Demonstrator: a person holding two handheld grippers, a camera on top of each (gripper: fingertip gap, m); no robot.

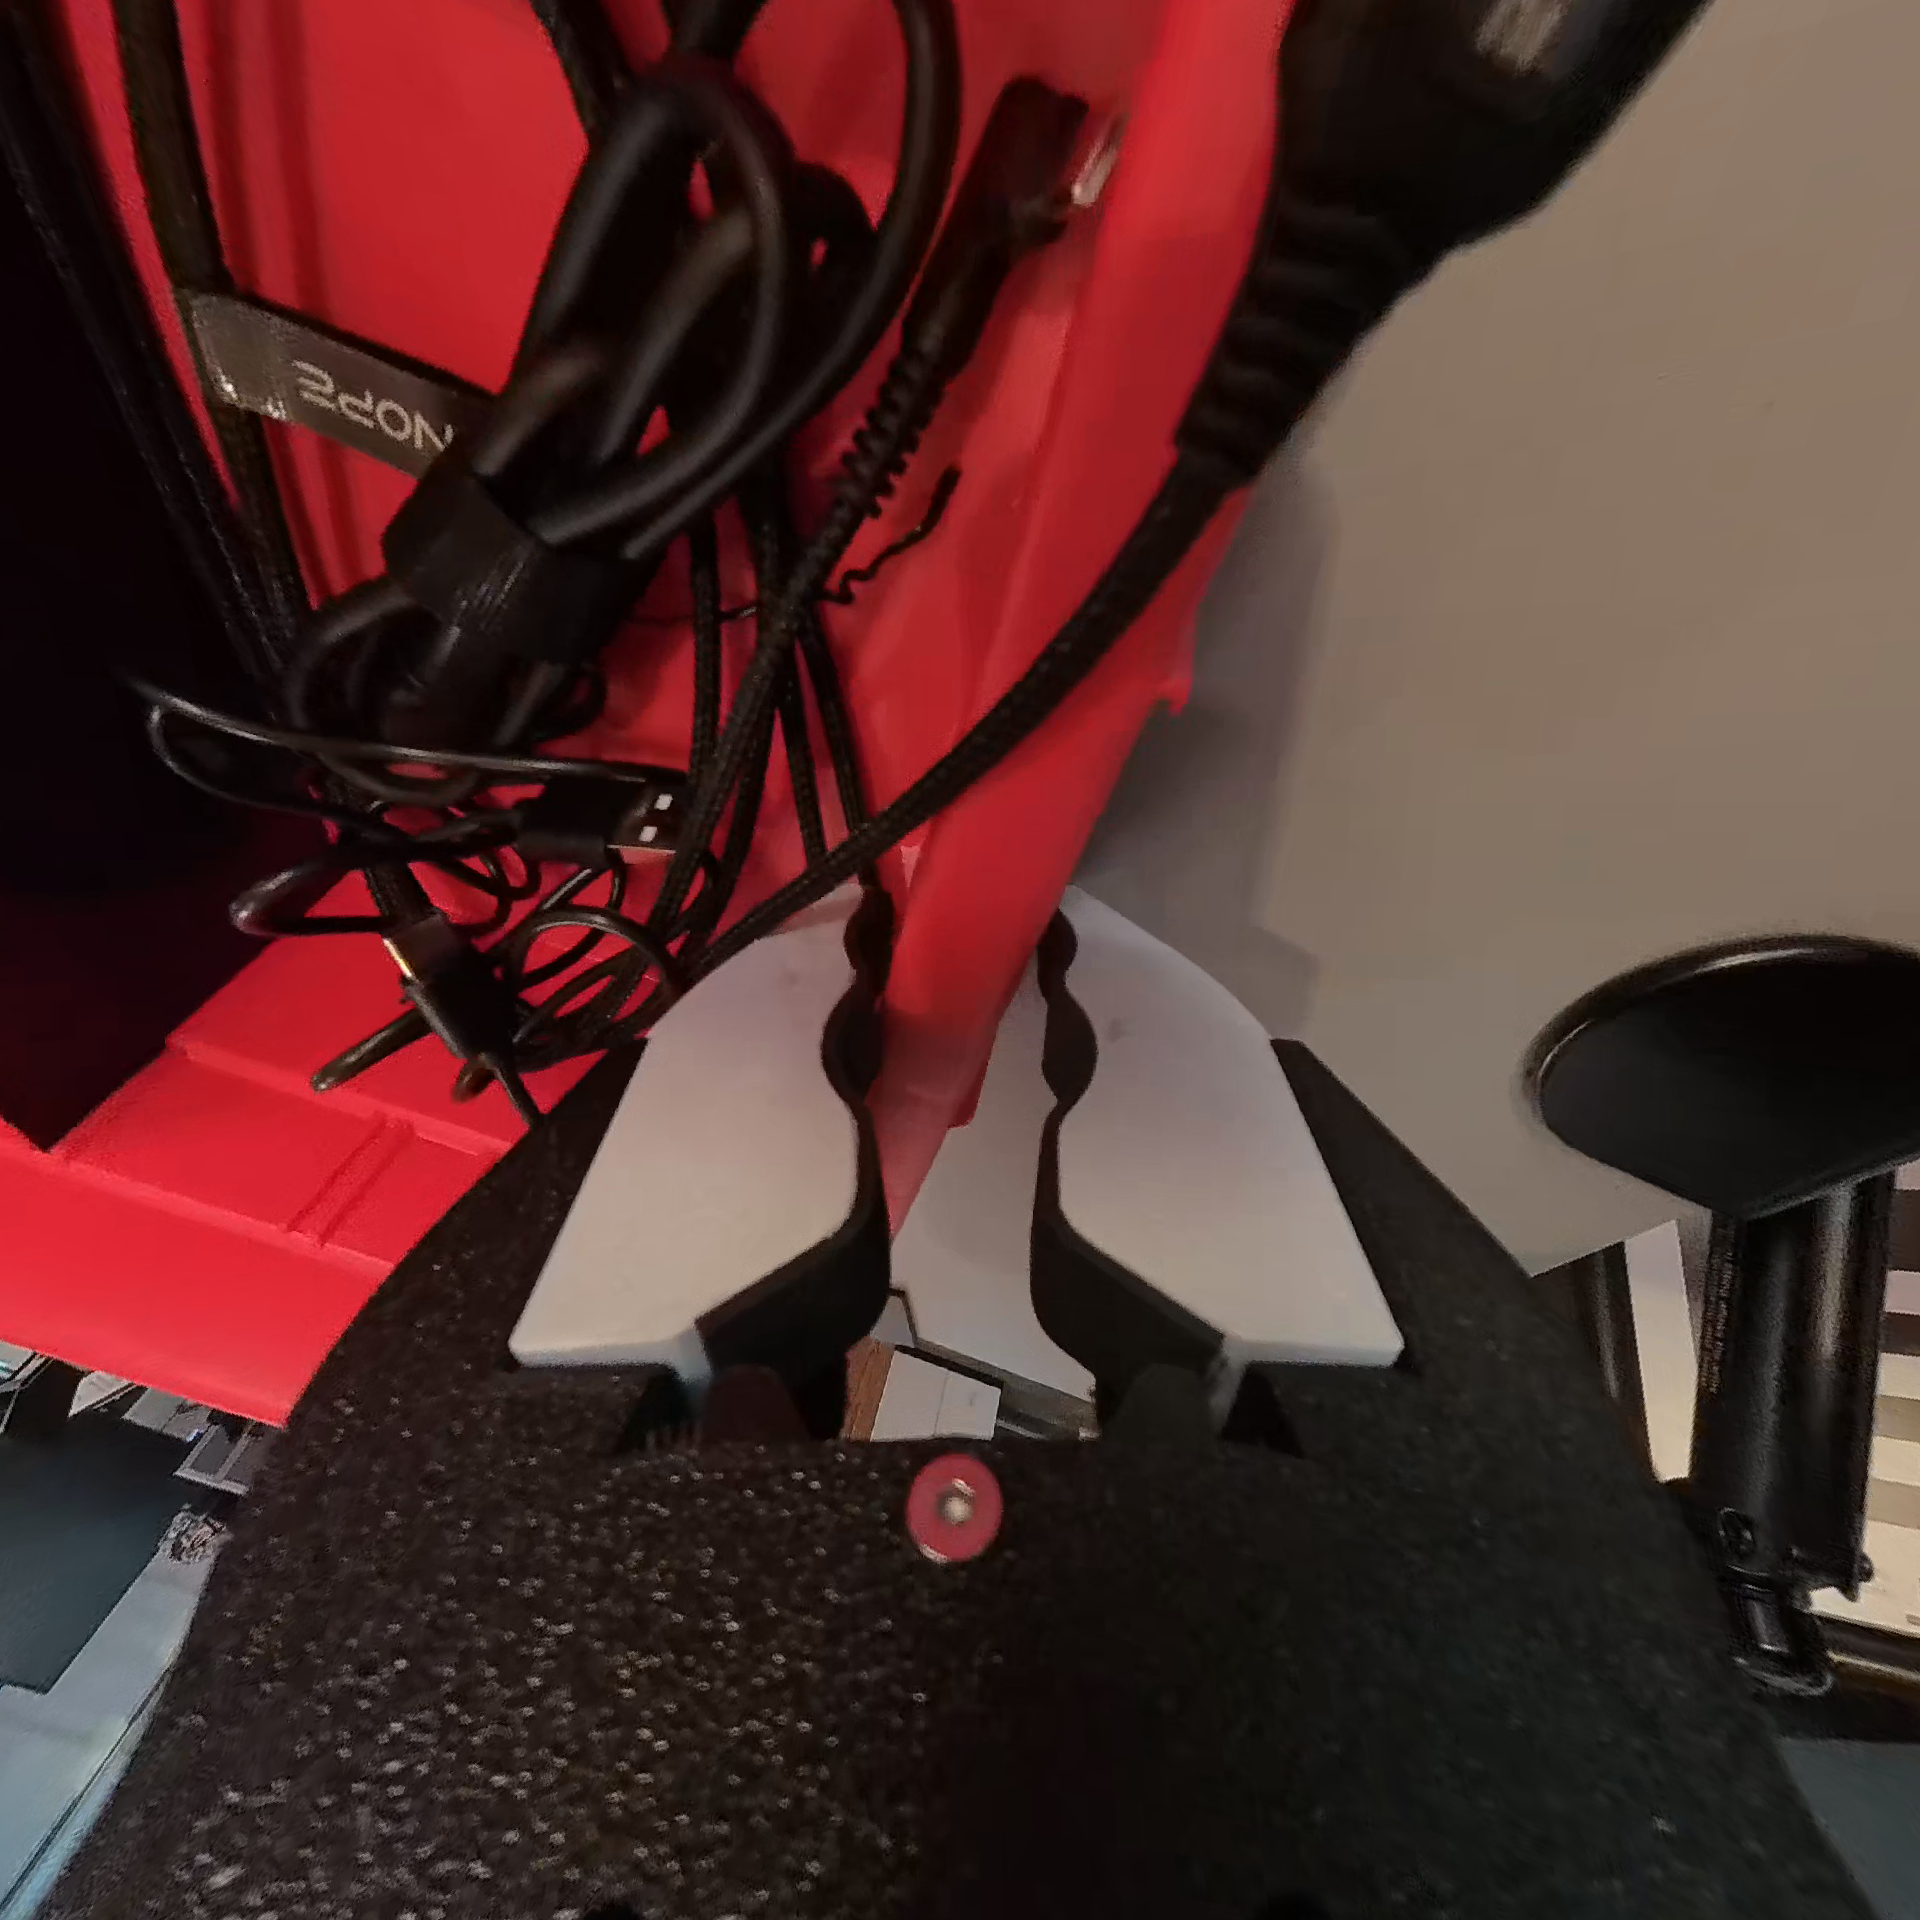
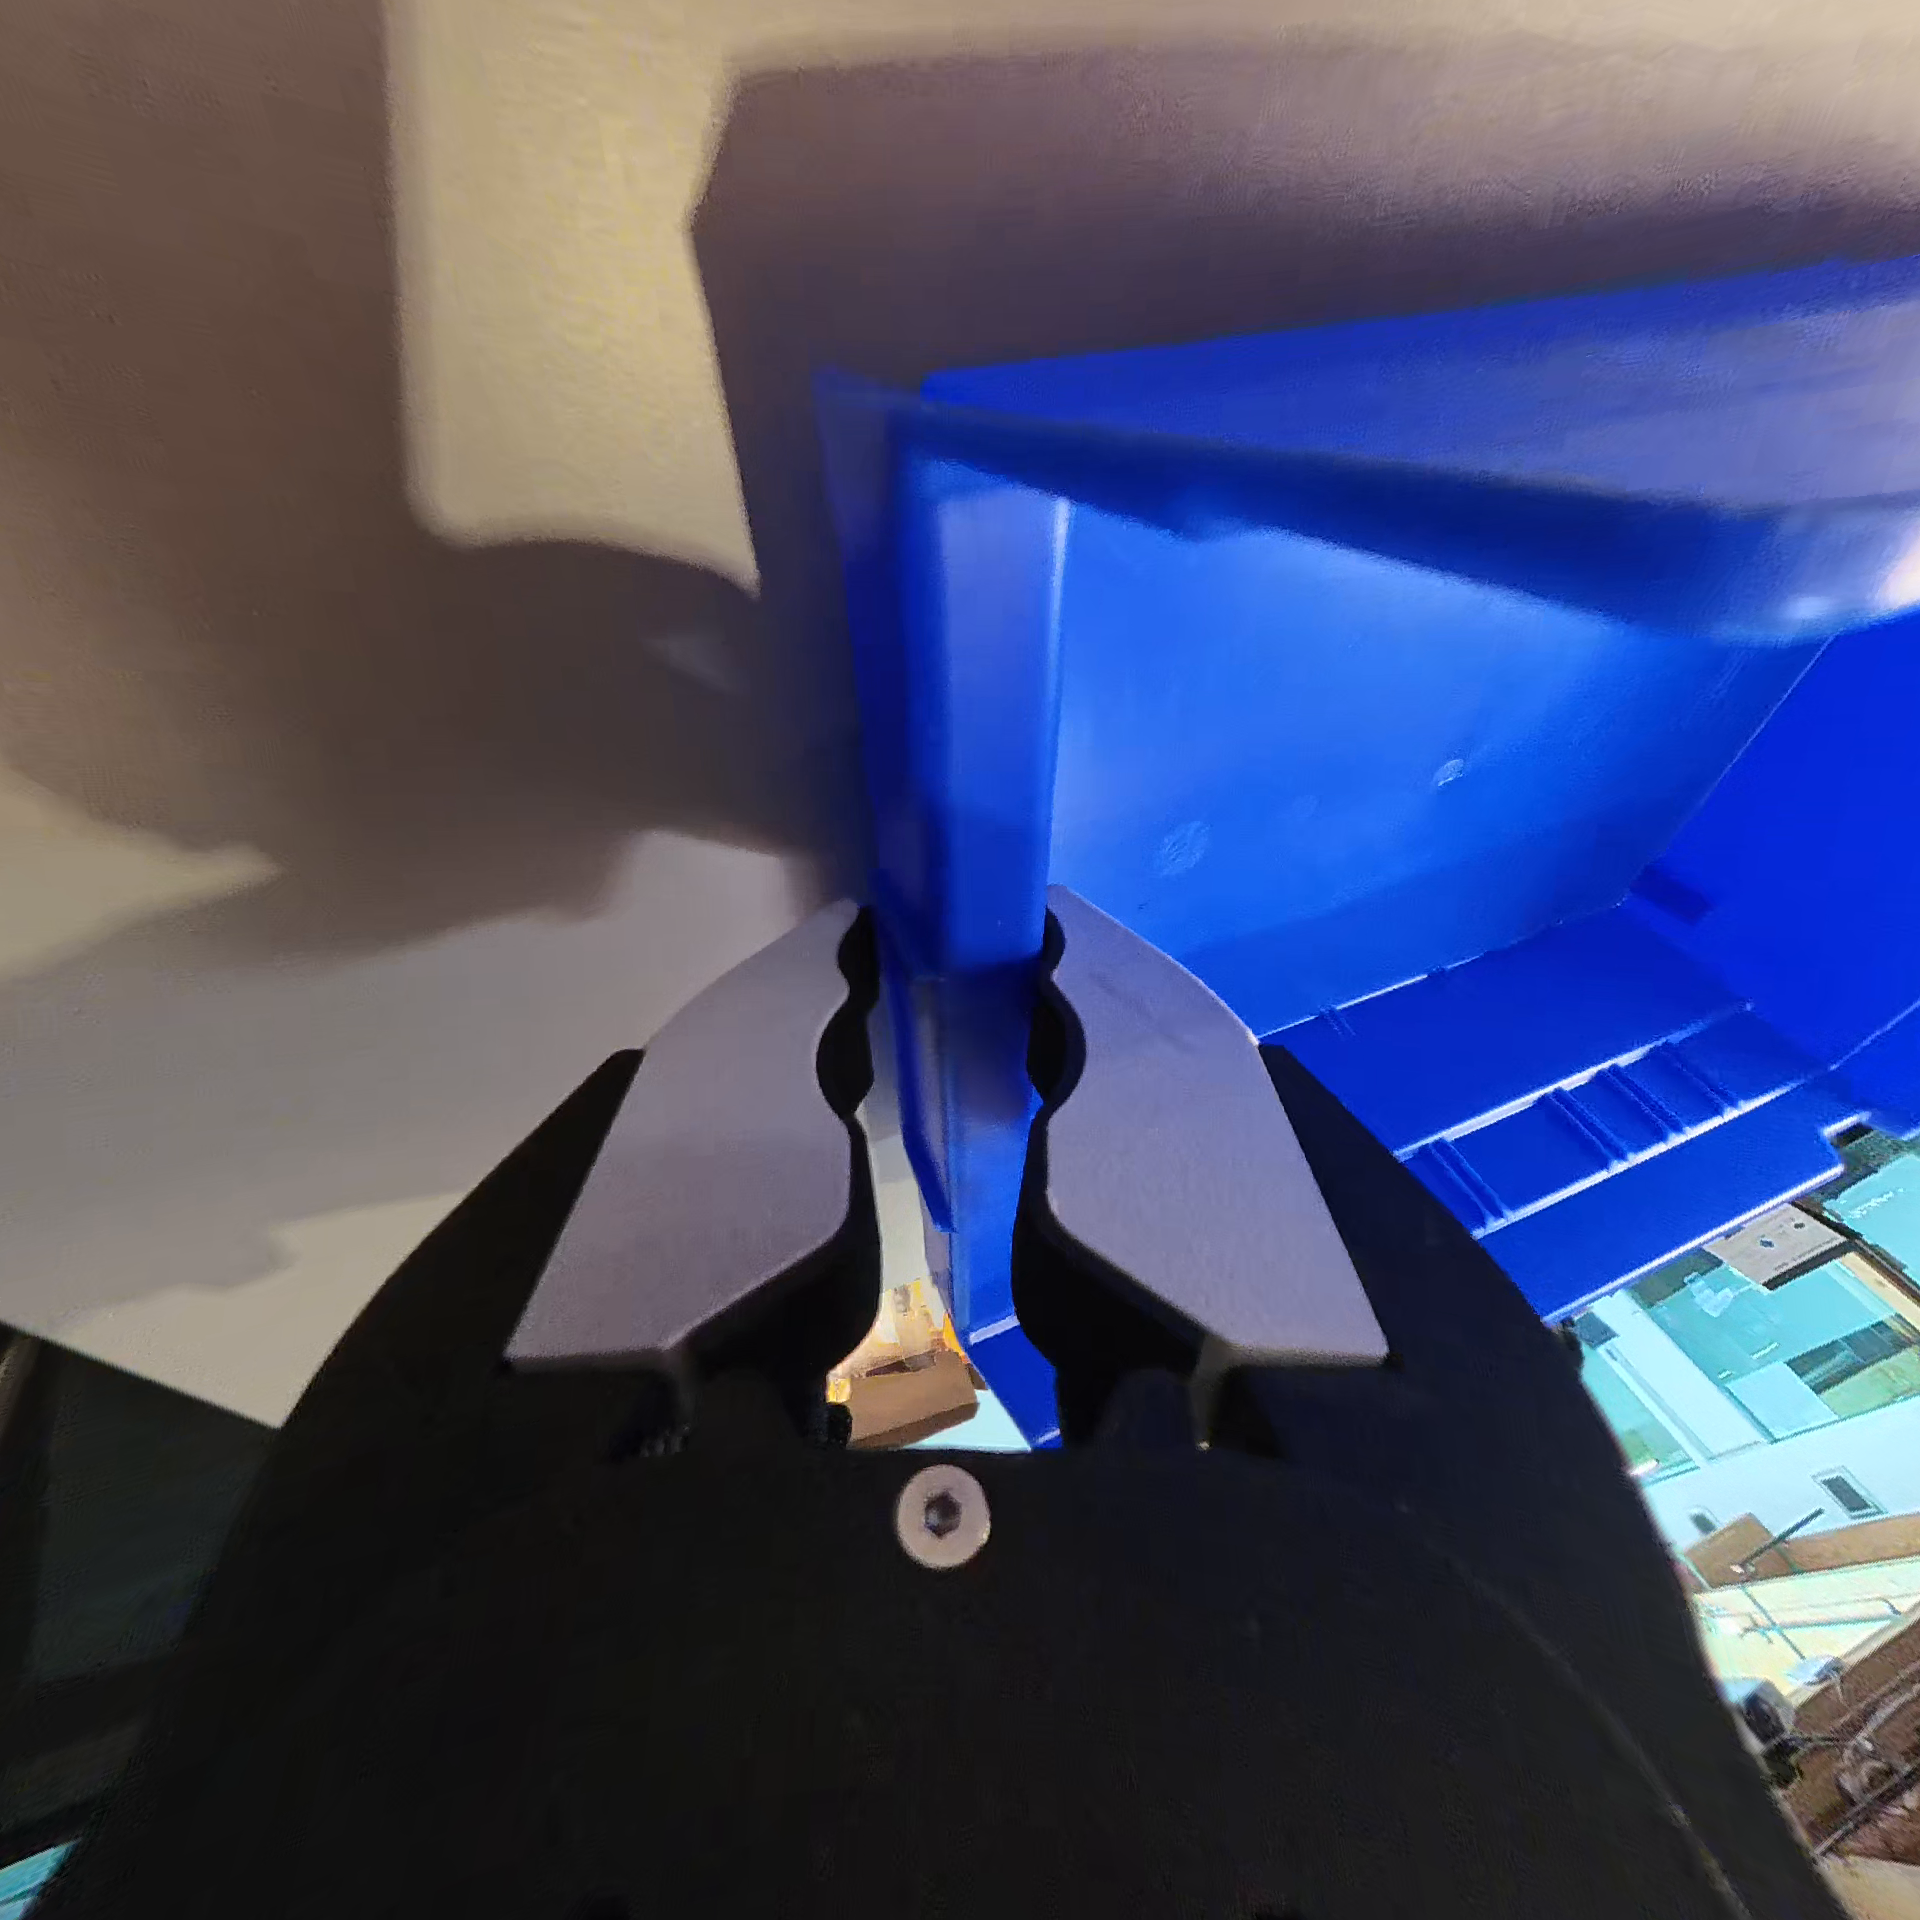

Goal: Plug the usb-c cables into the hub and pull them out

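The left gripper (image 1: 961, 997) is clenching the red bin (image 1: 1049, 582) by its wall, black cables (image 1: 665, 499) tangled inside; the right gripper (image 2: 951, 997) is clenching the blue bin's (image 2: 1351, 727) wall over the pale tabletop (image 2: 312, 1039); no hub showing; seemingly still setup; next, set the bins down and pick a cable.

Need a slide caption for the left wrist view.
Left gripper clamps the wall of a red bin holding tangled black cables.

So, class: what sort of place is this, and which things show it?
Probably a workshop or lab bench: a red bin of tangled black cables, a blue bin, and a pale table.
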